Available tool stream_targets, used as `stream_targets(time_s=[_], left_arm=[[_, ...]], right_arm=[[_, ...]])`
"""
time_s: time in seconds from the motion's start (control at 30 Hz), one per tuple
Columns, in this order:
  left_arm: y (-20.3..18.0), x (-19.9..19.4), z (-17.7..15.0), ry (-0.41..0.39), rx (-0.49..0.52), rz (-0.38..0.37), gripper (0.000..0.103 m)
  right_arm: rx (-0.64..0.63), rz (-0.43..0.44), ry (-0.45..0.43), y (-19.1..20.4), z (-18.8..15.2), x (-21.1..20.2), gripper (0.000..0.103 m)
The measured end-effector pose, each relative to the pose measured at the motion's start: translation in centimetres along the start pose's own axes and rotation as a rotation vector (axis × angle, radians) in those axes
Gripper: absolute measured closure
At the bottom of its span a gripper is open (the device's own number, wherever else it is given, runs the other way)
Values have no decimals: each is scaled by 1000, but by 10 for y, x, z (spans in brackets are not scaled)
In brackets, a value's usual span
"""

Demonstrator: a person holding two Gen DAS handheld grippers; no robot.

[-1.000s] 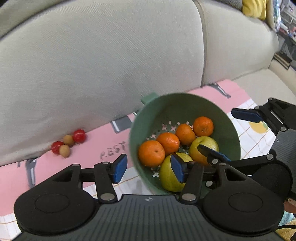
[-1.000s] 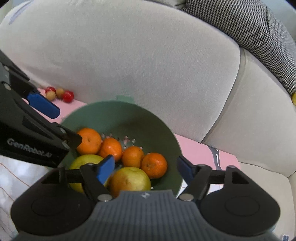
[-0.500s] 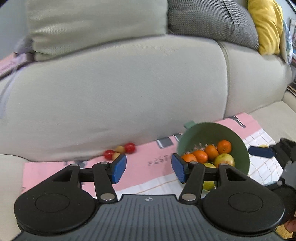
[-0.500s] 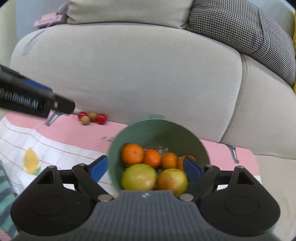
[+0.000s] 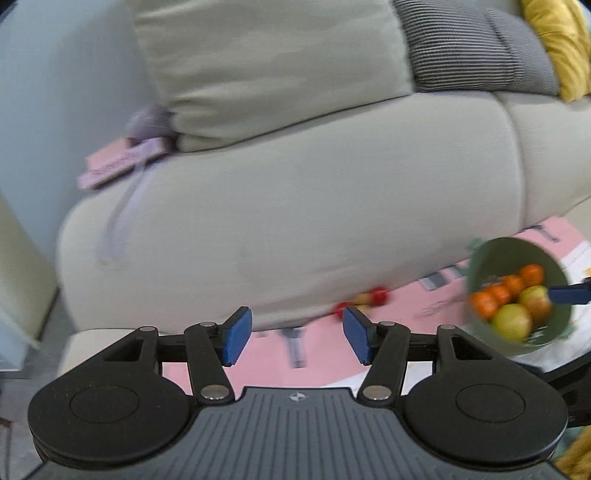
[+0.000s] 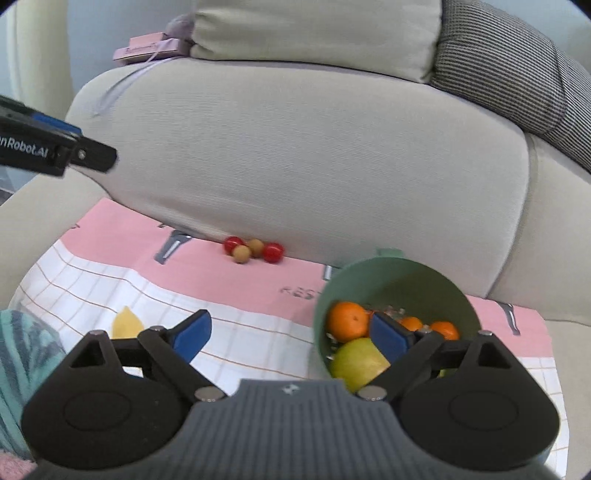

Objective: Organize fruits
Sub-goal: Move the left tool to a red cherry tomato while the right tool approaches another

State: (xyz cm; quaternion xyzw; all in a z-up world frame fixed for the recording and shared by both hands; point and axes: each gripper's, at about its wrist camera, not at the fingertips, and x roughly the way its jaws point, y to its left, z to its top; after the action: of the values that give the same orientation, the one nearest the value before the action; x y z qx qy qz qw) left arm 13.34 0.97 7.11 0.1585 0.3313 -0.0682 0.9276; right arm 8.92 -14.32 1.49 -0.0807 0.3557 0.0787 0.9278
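Note:
A green colander [image 6: 399, 280] stands on the pink and white cloth [image 6: 229, 295] and holds several oranges [image 6: 348, 320] and yellow-green apples [image 6: 356, 362]. It also shows at the right of the left wrist view [image 5: 491, 258]. Small red and tan fruits [image 6: 255, 250] lie in a cluster against the sofa back, also seen in the left wrist view [image 5: 376, 296]. My right gripper [image 6: 290, 336] is open and empty, above the cloth just left of the colander. My left gripper [image 5: 297, 336] is open and empty, raised well back from the fruit.
A beige sofa back [image 6: 314, 155] rises behind the cloth, with a beige cushion [image 6: 314, 29] and a grey checked cushion [image 6: 517, 66] on top. A pink book [image 6: 147, 48] lies on the sofa top. A teal striped fabric [image 6: 18, 354] lies at the left.
Both grippers have pulled back and up from the colander. The left one swung left and away, the right one moved left, so the colander now sits to the right in both views.

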Motion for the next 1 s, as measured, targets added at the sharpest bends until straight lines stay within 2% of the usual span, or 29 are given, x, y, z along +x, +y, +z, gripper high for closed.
stream_targets(time_s=[0.13, 0.3, 0.7, 0.83, 1.0], left_arm=[[30, 3, -5, 20, -43, 55, 36], [49, 16, -19, 52, -85, 56, 36], [48, 59, -41, 100, -171, -113, 36], [52, 72, -45, 94, -229, -170, 36], [55, 88, -51, 98, -274, -206, 36]], right_arm=[[-8, 15, 4, 14, 6, 6, 12], [-3, 31, 14, 25, 11, 19, 11], [23, 70, 60, 39, 14, 60, 10], [41, 84, 37, 38, 15, 71, 10], [38, 99, -20, 41, 17, 84, 10]])
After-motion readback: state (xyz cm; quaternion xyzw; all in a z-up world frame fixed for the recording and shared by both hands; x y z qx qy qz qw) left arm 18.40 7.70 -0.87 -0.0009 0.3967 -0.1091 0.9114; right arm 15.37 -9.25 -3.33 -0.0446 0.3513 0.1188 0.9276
